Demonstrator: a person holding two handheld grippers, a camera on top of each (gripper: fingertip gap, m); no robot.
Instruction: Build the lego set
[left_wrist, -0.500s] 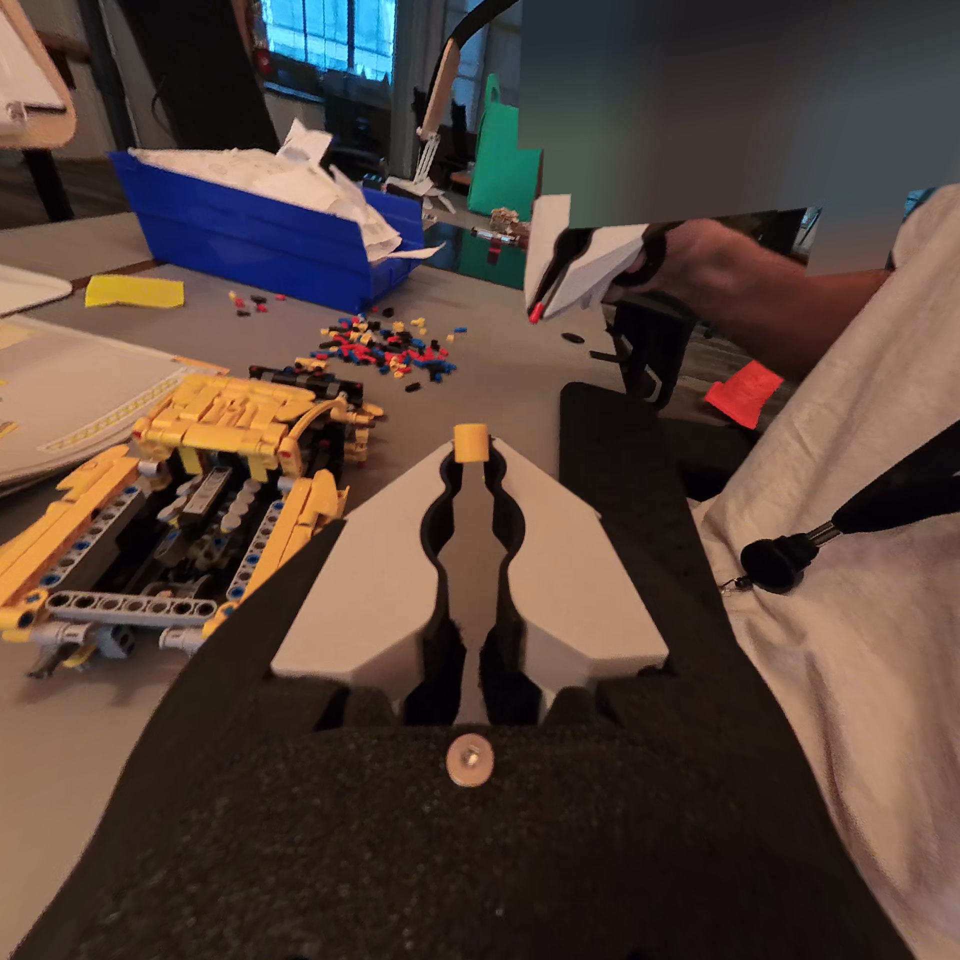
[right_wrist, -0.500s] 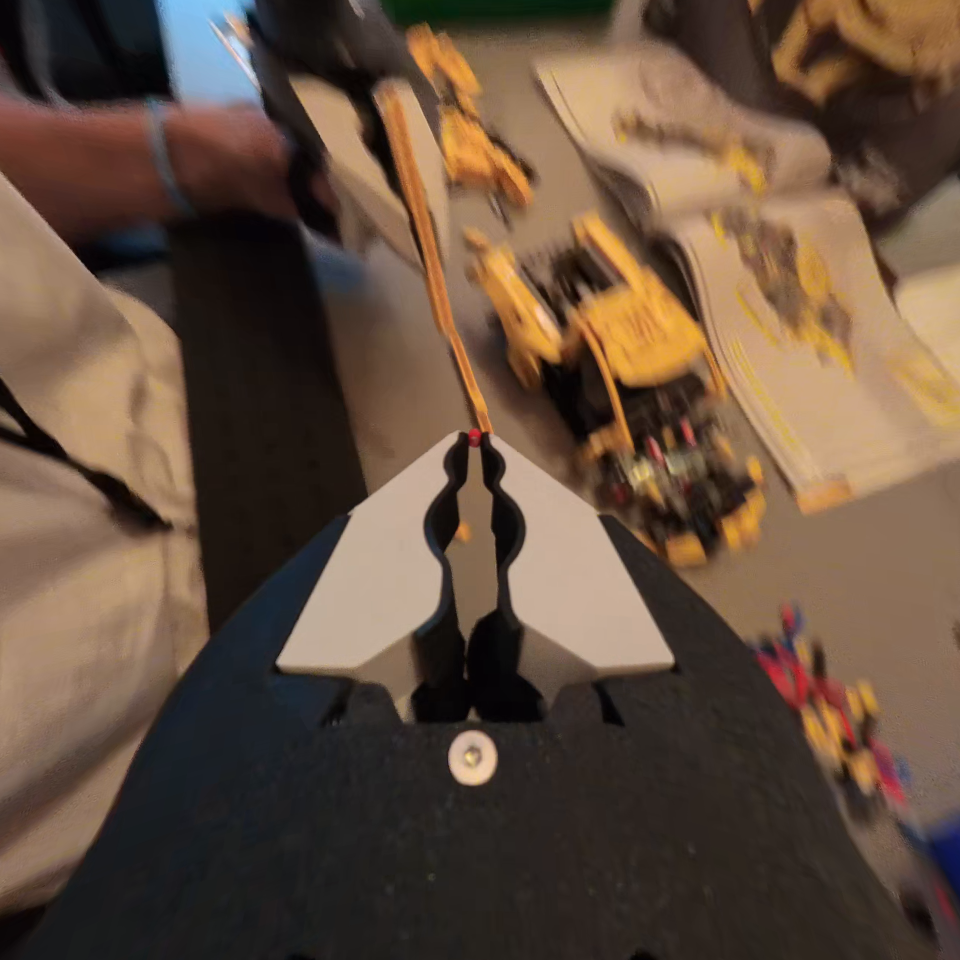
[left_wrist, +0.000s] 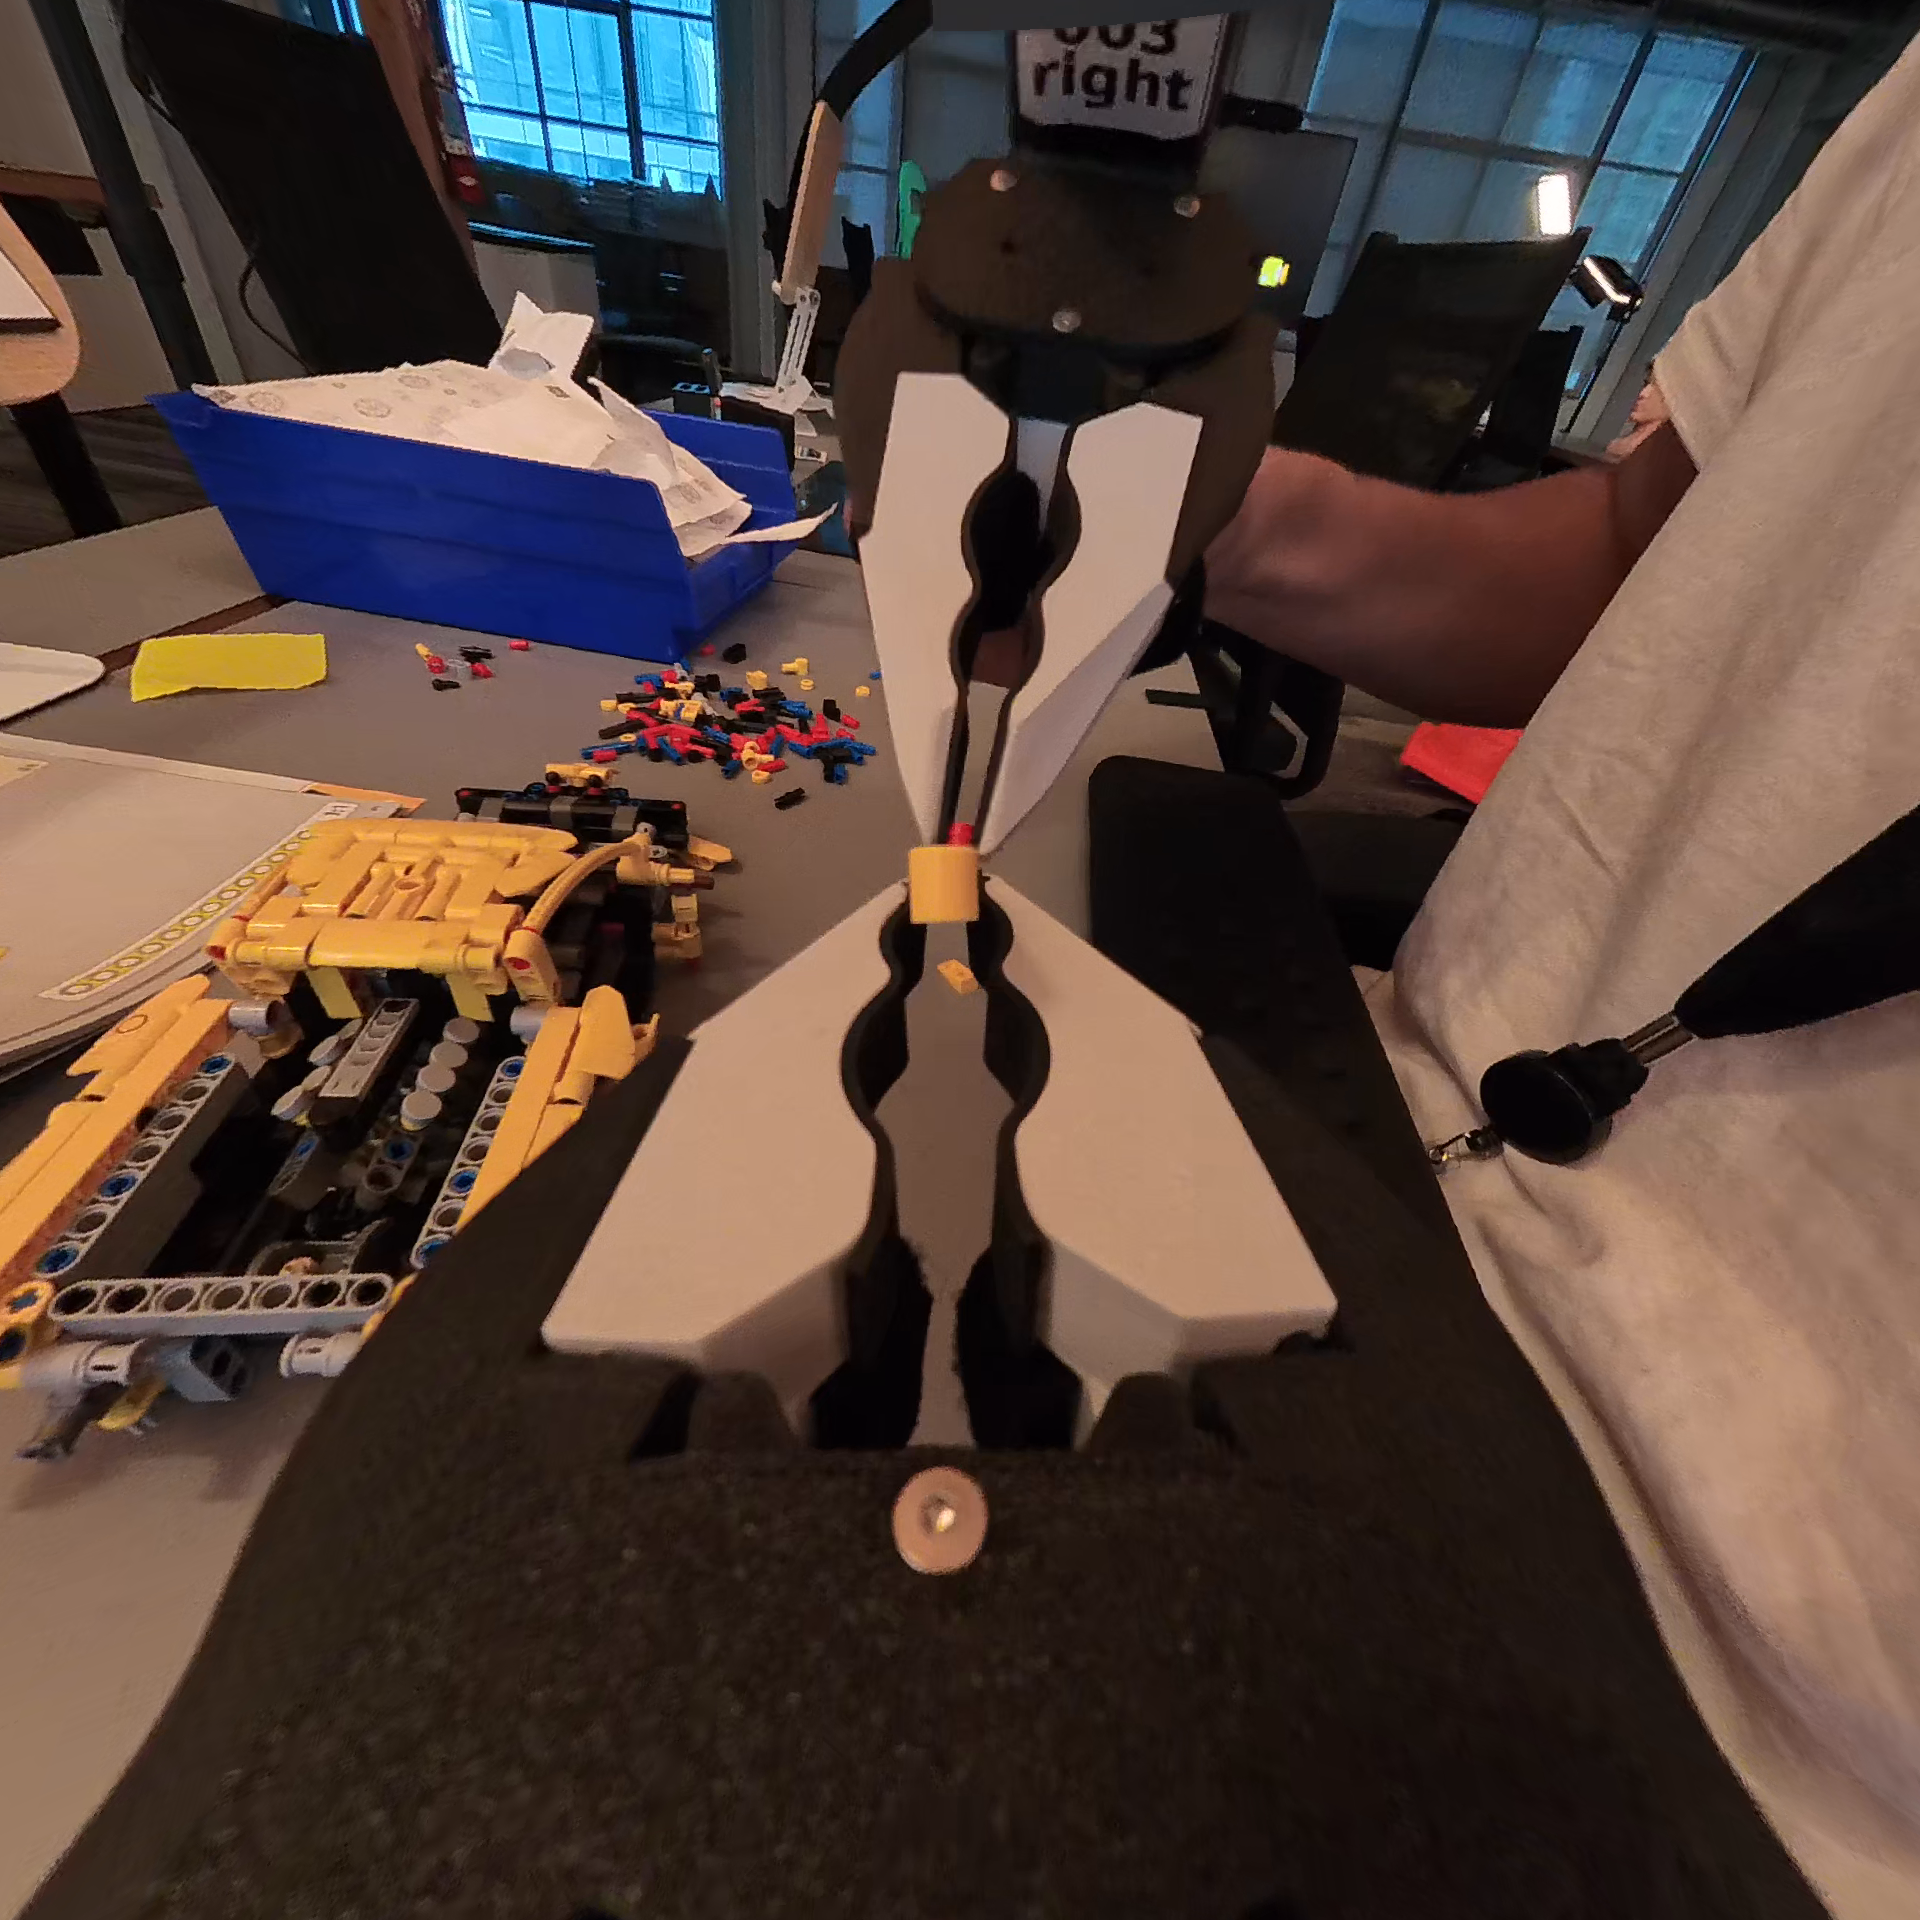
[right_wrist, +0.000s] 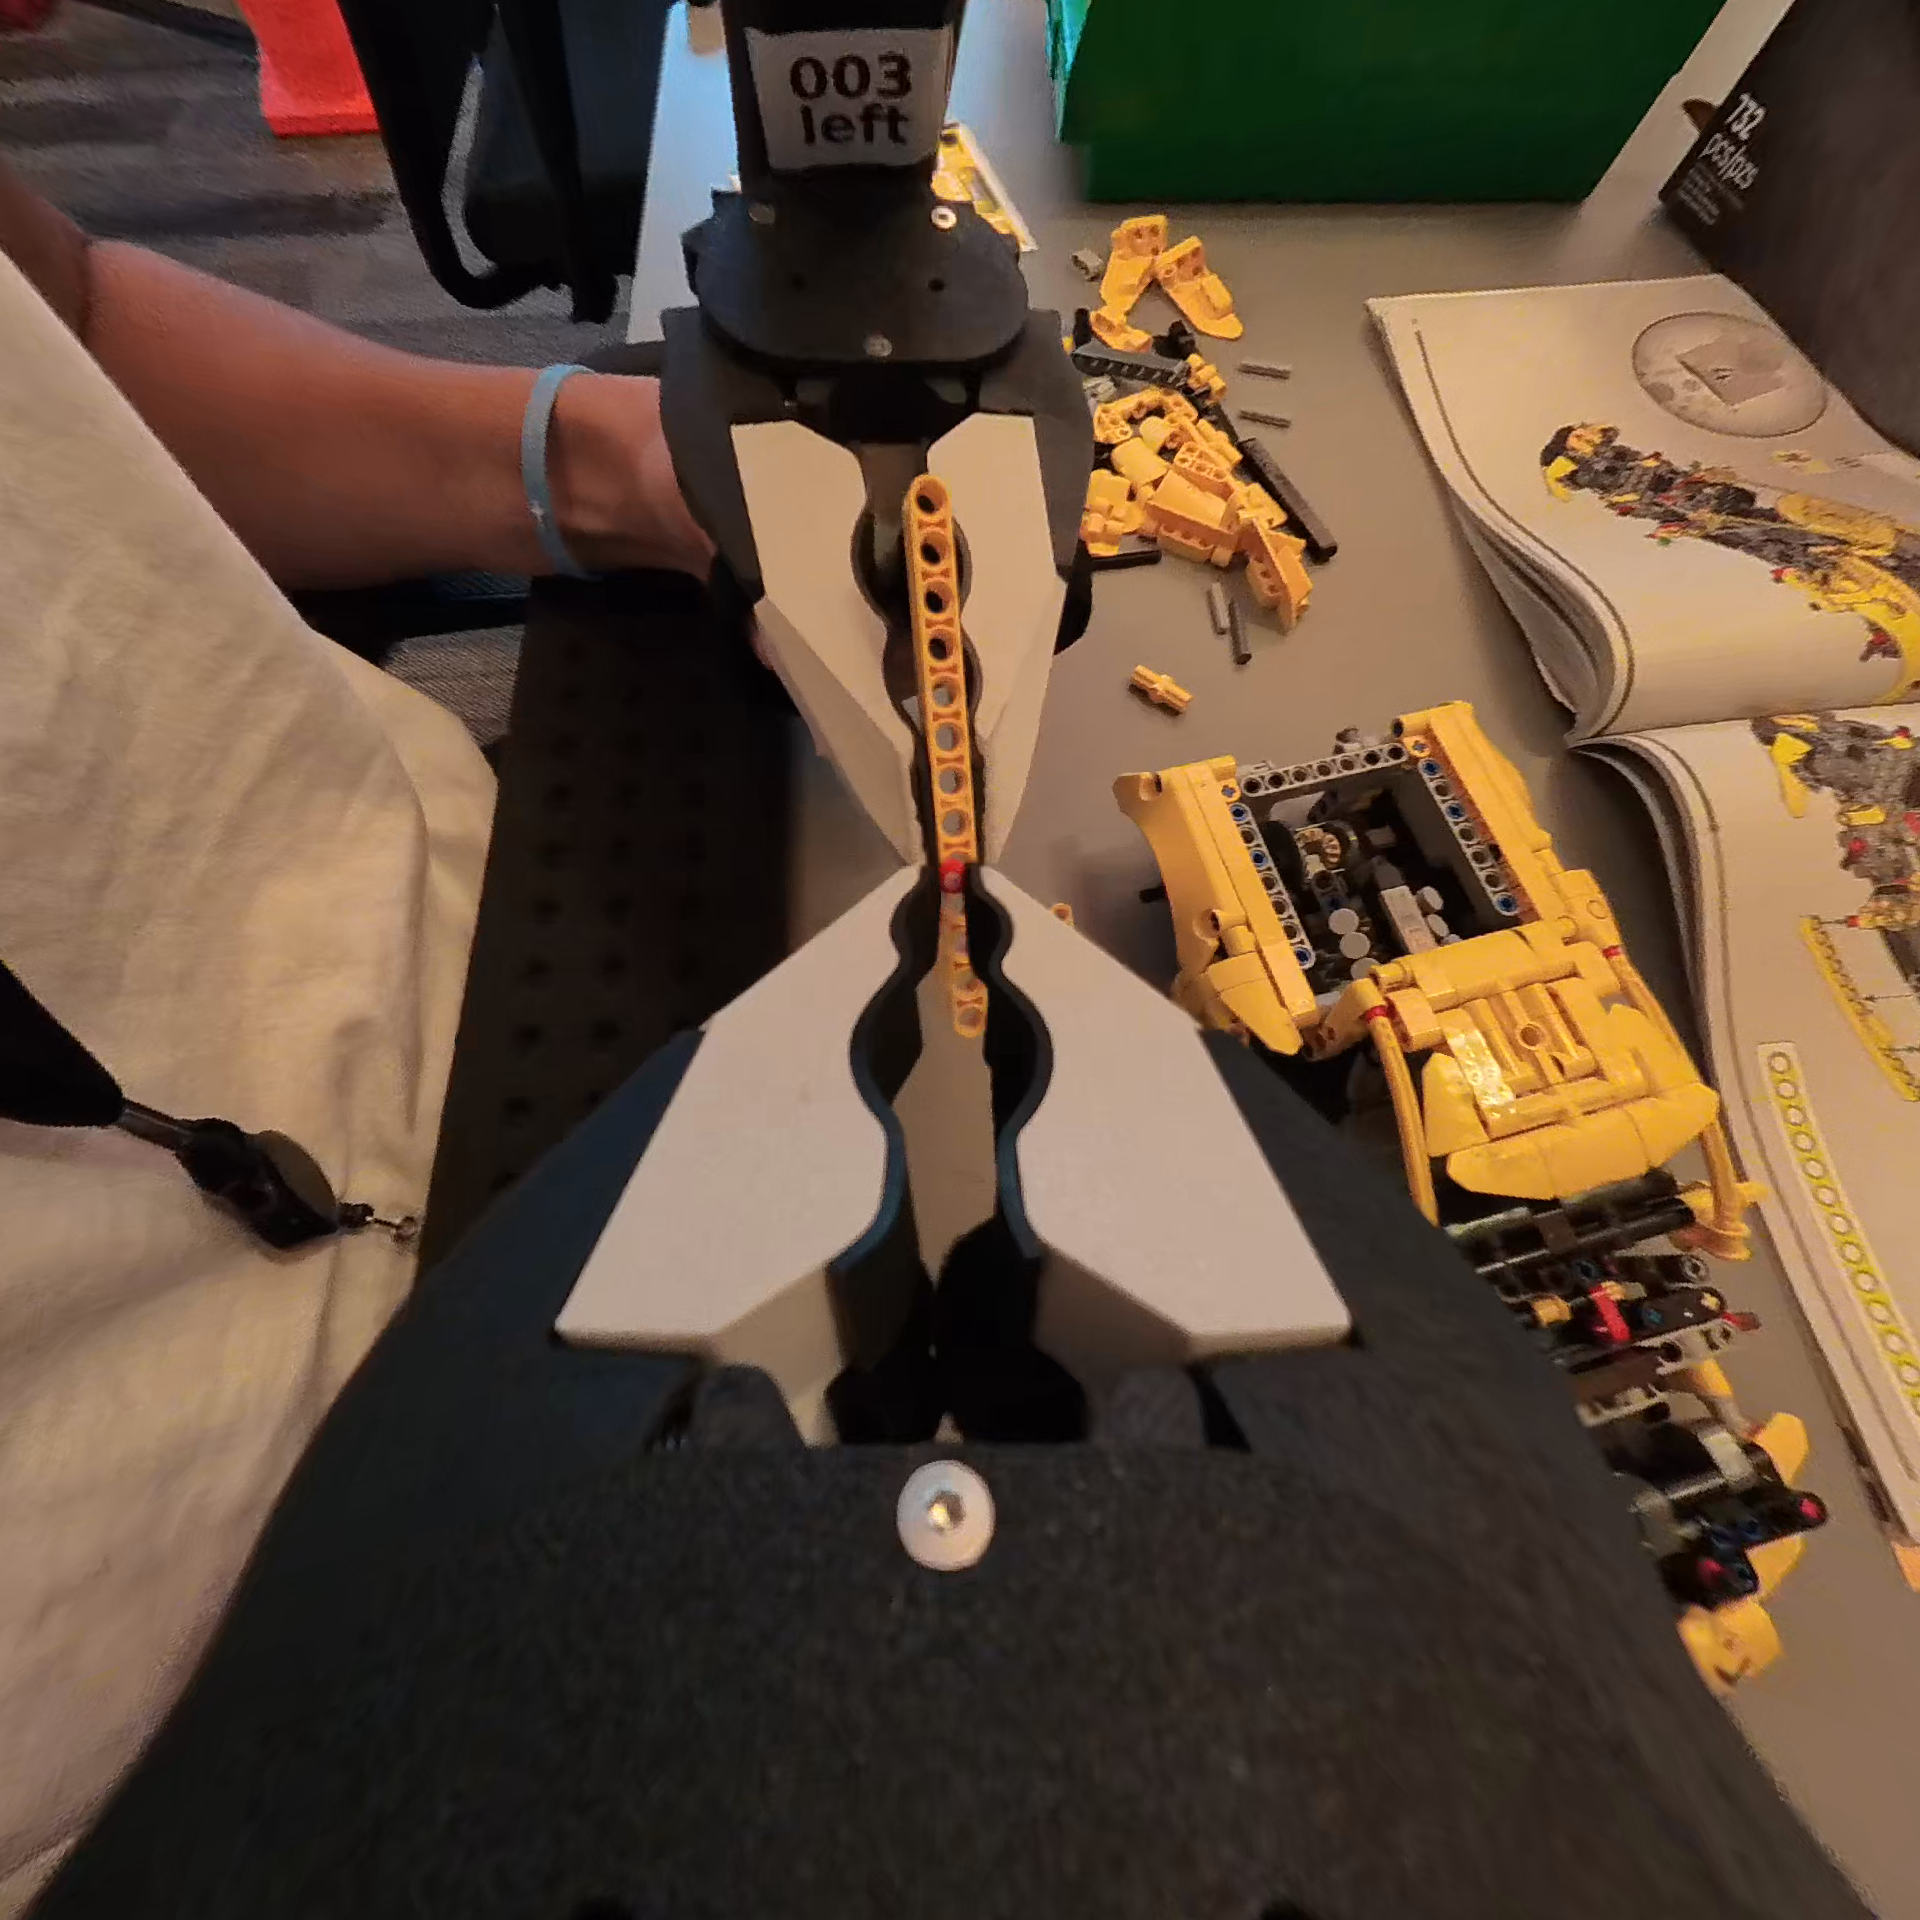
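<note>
Left wrist view: the left gripper (left_wrist: 943, 896) is clamped on the end of a long yellow holed lego beam (left_wrist: 943, 883), seen end-on here, so only its rounded tip shows between the white fingertips. The right gripper (left_wrist: 962, 831) faces it from the far side, tips meeting the beam's end, pinching a small red pin (left_wrist: 962, 832). To the left on the grey table (left_wrist: 520, 717) lies the half-built yellow and black lego vehicle (left_wrist: 312, 1049); farther off are a scatter of small red, blue and black loose pieces (left_wrist: 732, 722) and a blue plastic bin (left_wrist: 468, 520) holding crumpled paper.

Right wrist view: the beam (right_wrist: 943, 675) runs near to far, its long axis along the line between both grippers. The left gripper (right_wrist: 951, 831) grips it partway along; the beam's far end reaches back between that gripper's fingers. The right gripper (right_wrist: 951, 878) is closed on the red pin (right_wrist: 951, 876) at a hole in the beam. The vehicle (right_wrist: 1455, 997) sits right, beside an open instruction booklet (right_wrist: 1662, 540).
</note>
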